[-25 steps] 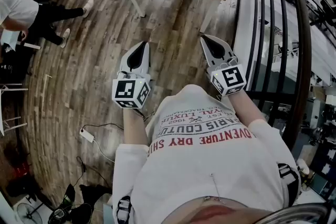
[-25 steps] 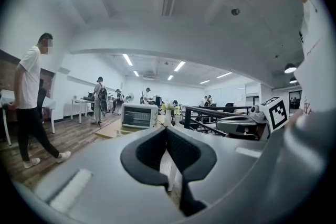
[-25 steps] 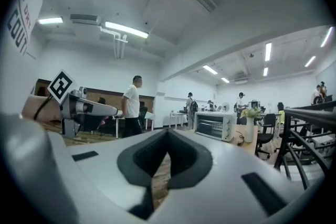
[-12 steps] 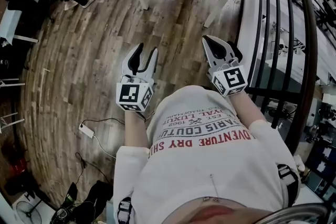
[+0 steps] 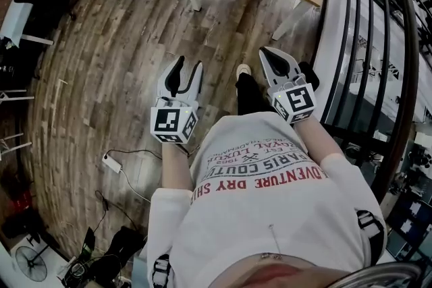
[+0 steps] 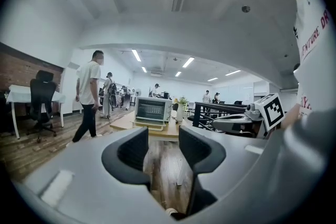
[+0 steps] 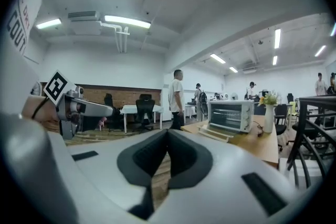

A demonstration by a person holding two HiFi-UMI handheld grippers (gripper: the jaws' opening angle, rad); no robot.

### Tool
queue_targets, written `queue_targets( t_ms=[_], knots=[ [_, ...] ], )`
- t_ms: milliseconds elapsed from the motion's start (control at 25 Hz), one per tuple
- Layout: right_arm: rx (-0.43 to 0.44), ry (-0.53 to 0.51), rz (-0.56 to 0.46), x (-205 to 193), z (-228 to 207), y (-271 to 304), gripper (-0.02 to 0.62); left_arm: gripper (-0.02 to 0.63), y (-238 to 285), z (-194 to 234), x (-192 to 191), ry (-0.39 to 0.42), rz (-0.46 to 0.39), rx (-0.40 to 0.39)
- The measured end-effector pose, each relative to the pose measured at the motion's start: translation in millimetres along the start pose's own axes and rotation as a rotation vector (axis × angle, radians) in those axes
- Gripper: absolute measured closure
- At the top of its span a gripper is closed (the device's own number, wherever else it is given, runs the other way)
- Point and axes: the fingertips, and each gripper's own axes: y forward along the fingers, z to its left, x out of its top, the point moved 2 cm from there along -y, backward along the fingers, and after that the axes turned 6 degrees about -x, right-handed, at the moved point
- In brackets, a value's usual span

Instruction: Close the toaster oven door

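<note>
The left tool (image 5: 189,65) had just been opening and stood with its jaws spread, only the wooden floor (image 5: 115,57) showing between them; the right tool (image 5: 267,52) had its jaws pressed together on nothing. Both pointed forward, side by side and apart, in front of the person's white shirt (image 5: 270,212). Ahead, well apart from both, the toaster oven (image 7: 230,115) sat on the wooden worktop (image 7: 259,146) with its door (image 7: 215,132) dropped open and flat, a vase of flowers (image 7: 269,113) just beside it, and a black railing (image 5: 364,44) stood to the right
</note>
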Motion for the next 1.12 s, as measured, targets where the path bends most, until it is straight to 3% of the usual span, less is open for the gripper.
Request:
queue_targets(
  t_ms=[320,720,1120],
  knots=[
    [0.036,0.014,-0.018,14,-65,105,0.607,0.437,83,70,23,0.030,0.016,0.074],
    [0.034,0.045,-0.012,29,-185,229,0.607,0.437,244,139,52,0.055,0.031,0.073],
    [-0.045,0.077,0.033,18,-255,295,0.606,0.437,362,182,38,0.039,0.140,-0.032]
  ],
)
